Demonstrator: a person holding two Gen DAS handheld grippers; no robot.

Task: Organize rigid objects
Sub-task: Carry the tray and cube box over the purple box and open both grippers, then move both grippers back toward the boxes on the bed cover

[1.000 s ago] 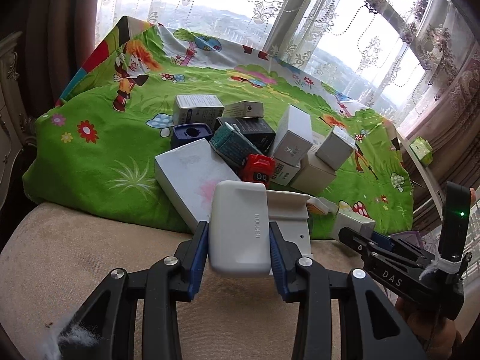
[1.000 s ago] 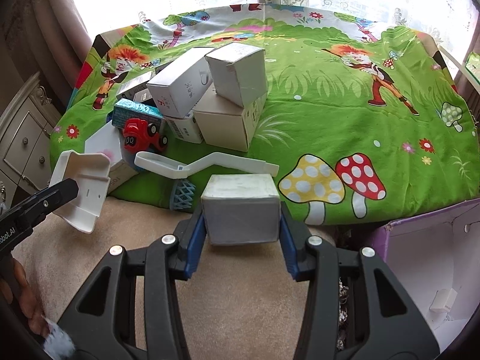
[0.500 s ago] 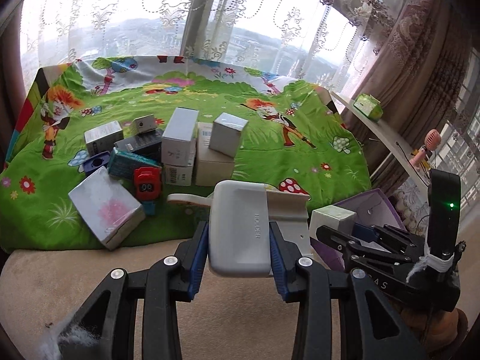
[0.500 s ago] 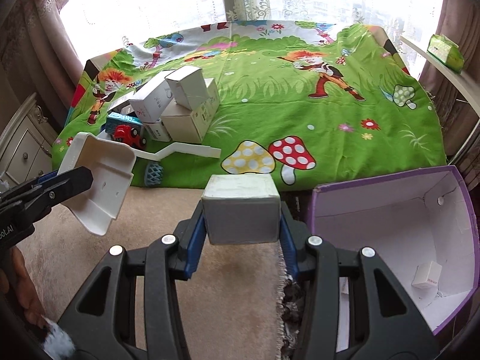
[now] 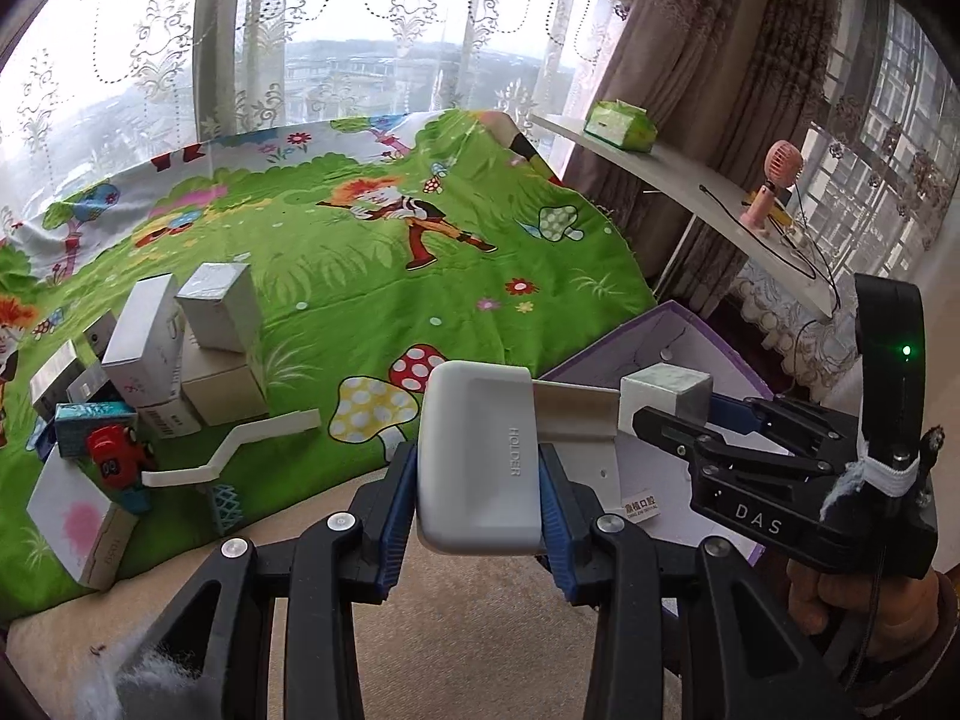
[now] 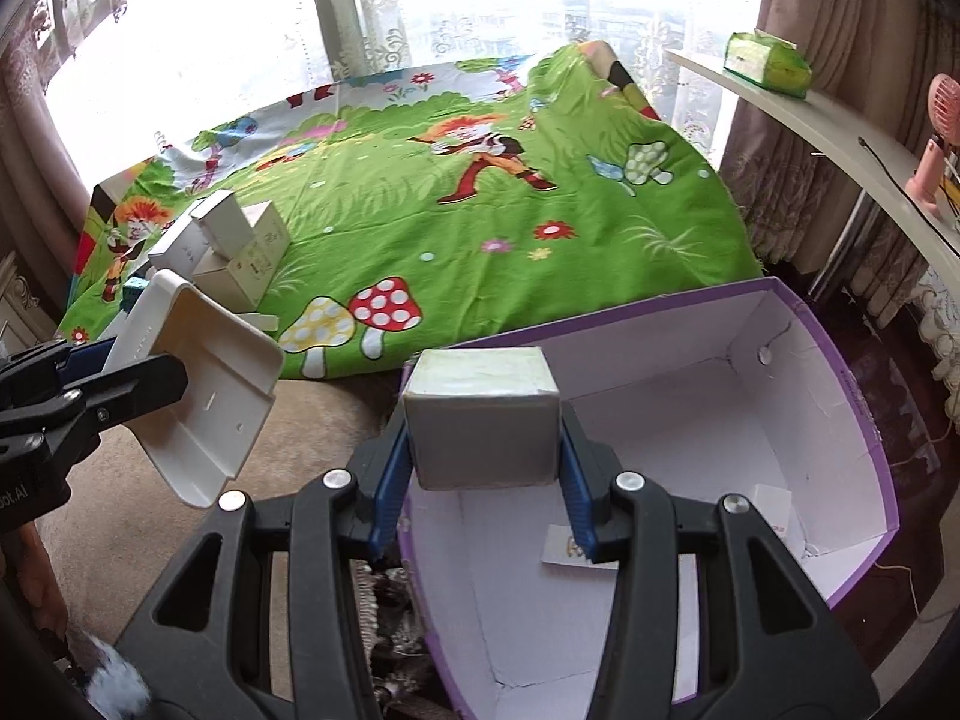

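Note:
My left gripper (image 5: 477, 492) is shut on a white plastic tray marked HOLDER (image 5: 480, 456), which it carries over the beige surface at the edge of the green sheet. My right gripper (image 6: 483, 450) is shut on a grey-white cube box (image 6: 483, 420), above the near left corner of the open purple box (image 6: 840, 360). The right wrist view has the left gripper (image 6: 120, 384) at the left with the holder (image 6: 204, 396). In the left wrist view the right gripper (image 5: 678, 420) holds the cube (image 5: 663, 390) in front of the purple box (image 5: 690, 324).
A pile of boxes (image 5: 180, 360), a red toy car (image 5: 117, 456) and a bent white plastic strip (image 5: 240, 444) lie on the green cartoon sheet (image 5: 390, 276). A small white box (image 6: 774, 510) sits inside the purple box. The curved shelf (image 6: 840, 126) carries a green tissue pack (image 6: 765, 63).
Both grippers have swung to the right, away from the pile, each still holding its object. The purple box has come under the right gripper and beside the left one.

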